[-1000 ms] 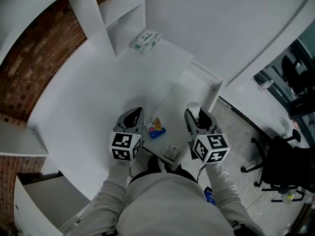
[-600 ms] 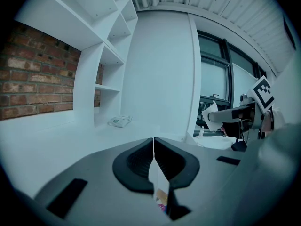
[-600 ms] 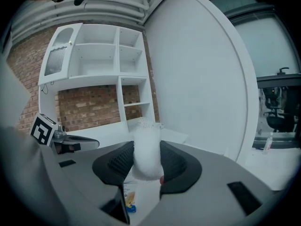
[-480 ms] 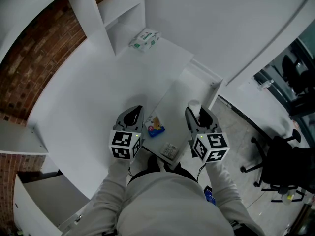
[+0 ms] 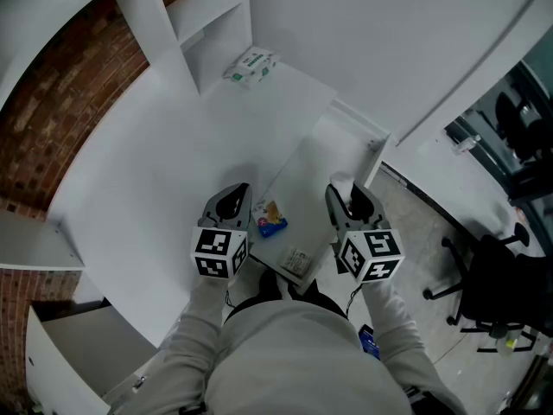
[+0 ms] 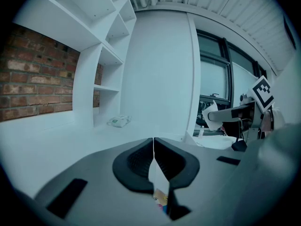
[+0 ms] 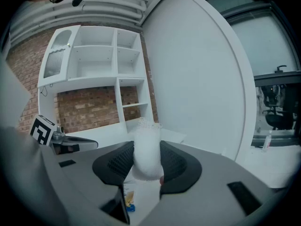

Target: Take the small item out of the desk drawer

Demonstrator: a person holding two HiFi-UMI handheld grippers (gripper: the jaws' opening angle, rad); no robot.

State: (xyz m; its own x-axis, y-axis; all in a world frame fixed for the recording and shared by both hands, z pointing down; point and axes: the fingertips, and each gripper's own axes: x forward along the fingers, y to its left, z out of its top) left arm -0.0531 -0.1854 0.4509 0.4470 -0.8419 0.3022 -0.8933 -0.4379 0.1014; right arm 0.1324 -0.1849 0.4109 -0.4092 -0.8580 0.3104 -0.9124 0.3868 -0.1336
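Observation:
The white desk drawer (image 5: 315, 167) stands pulled out between my two grippers. In it lie a small colourful packet (image 5: 271, 219) and, nearer the front, a printed card (image 5: 298, 264). My right gripper (image 5: 348, 201) hangs over the drawer's right edge, shut on a small white foam-net-wrapped item (image 5: 340, 188). In the right gripper view that item (image 7: 146, 157) fills the gap between the jaws of the right gripper (image 7: 146, 149), and the packet (image 7: 128, 202) shows below. My left gripper (image 5: 232, 202) rests over the desk at the drawer's left edge; the left gripper (image 6: 154, 142) has its jaws shut with nothing held.
A pack of wipes (image 5: 251, 66) lies at the back of the white desk top (image 5: 147, 171), beside white shelves (image 5: 203, 24). A brick wall runs along the left. Black office chairs (image 5: 501, 284) stand on the floor to the right.

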